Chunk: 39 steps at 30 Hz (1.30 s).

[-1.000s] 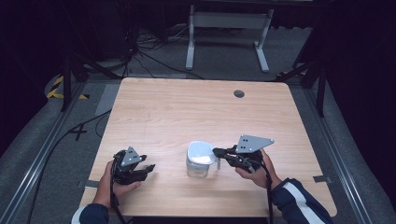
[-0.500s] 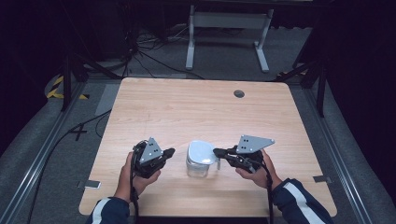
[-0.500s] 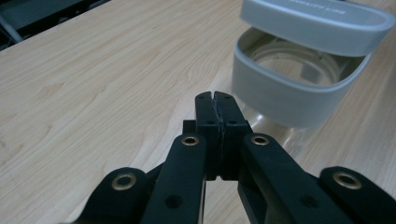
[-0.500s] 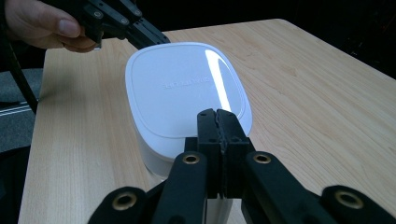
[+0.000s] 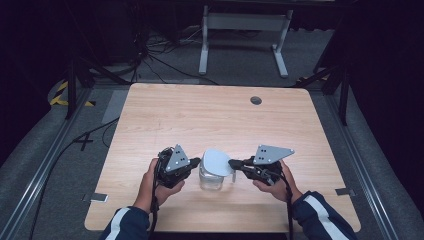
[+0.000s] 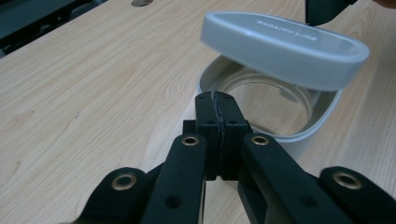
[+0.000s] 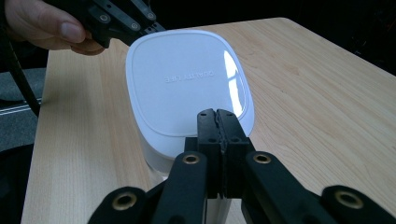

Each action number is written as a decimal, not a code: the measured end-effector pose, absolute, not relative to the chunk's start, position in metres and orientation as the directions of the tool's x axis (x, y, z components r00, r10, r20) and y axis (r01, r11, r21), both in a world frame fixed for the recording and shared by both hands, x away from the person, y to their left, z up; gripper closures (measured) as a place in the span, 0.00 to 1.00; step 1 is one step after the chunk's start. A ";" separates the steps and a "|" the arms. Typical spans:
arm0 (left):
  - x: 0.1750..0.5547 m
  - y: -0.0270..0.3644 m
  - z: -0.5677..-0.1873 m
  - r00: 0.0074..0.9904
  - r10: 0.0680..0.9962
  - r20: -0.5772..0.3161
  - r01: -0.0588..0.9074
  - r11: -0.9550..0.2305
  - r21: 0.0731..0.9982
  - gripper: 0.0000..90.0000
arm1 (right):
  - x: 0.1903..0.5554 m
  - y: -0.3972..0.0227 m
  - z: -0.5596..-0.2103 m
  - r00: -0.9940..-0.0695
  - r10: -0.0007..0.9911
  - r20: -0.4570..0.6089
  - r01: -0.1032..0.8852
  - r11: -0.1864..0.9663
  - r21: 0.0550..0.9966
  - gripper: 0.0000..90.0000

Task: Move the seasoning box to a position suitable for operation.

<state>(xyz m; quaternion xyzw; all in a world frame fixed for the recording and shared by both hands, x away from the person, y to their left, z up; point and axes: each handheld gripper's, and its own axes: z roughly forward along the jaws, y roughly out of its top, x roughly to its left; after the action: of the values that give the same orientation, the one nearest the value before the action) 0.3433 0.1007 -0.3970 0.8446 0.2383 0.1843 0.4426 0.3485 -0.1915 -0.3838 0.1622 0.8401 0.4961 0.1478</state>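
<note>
Right gripper point(image 5: 231, 162), fingers closed on the white rounded-square plastic lid point(image 5: 216, 161), tilts it off the clear container point(image 5: 210, 179); left gripper point(image 5: 196, 161), fingers closed empty, should brace the container next.

In the right gripper view, the right gripper point(image 7: 218, 114) is reaching in from the near edge with its two black jaws pressed together, their tips lying over the near edge of a white lid point(image 7: 187, 81) that carries faint raised lettering. The lid is sitting tilted over a white container point(image 7: 156, 163) on the wooden table point(image 7: 303, 93). At the far left, a hand point(image 7: 42, 25) is holding the left gripper point(image 7: 152, 29), whose tips are meeting the lid's far edge.
</note>
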 end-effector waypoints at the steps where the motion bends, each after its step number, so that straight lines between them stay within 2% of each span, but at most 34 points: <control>1: 0.344 0.101 -0.397 0.821 0.563 0.098 0.239 -0.495 0.835 1.00 | 0.349 -0.192 -0.384 -0.904 0.418 -0.092 0.122 0.458 0.881 0.99; 25: 0.335 0.080 -0.379 0.850 0.519 0.088 0.178 -0.440 0.880 1.00 | 0.344 -0.194 -0.384 -0.895 0.428 -0.122 0.114 0.486 0.867 0.99; 39: 0.336 0.052 -0.359 0.883 0.455 0.112 0.122 -0.455 0.882 0.99 | 0.337 -0.248 -0.388 -0.843 0.523 -0.126 0.179 0.493 0.851 0.97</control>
<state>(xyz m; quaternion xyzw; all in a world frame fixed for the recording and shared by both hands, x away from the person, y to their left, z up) 0.3358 0.0519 -0.3587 0.8360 0.1727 0.1690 0.4926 0.3371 -0.2481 -0.3881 0.2083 0.8434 0.4582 0.1878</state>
